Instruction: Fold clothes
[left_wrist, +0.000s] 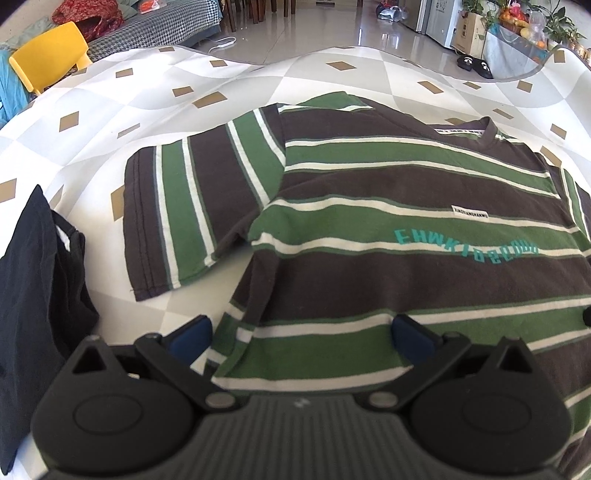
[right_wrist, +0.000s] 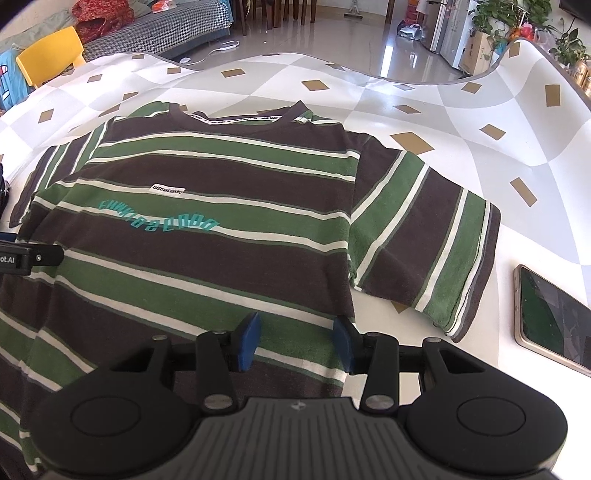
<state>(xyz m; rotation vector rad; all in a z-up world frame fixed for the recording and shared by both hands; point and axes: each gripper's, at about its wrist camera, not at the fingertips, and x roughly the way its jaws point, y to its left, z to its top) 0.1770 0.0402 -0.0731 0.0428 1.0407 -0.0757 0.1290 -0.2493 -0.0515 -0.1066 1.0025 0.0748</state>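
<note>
- Striped T-shirt (left_wrist: 388, 229) is lying spread flat, front up, on the patterned mat (left_wrist: 110, 110), collar at the far end and hem toward me; in the left wrist view I am looking along its long axis from the hem side.
- I am holding the left gripper (left_wrist: 301, 334) low over the shirt's near left edge, its blue fingers standing wide apart with nothing between them; one finger is sitting off the cloth over the mat, the other over the stripes.
- A black garment (left_wrist: 33, 288) is lying just beside the shirt on my left, clear of the left sleeve (left_wrist: 184, 214), which is stretching outward.
- In the right wrist view I am seeing the right gripper (right_wrist: 297, 341) hovering over the near right side seam, fingers apart but narrower, gripping nothing.
- The right sleeve (right_wrist: 424, 240) is spreading out to the right, near a phone (right_wrist: 550, 317) resting on the mat.
- I am judging each gripper to be nearest its own side's hem corner, so any lengthwise fold would run away from me toward the collar.
</note>
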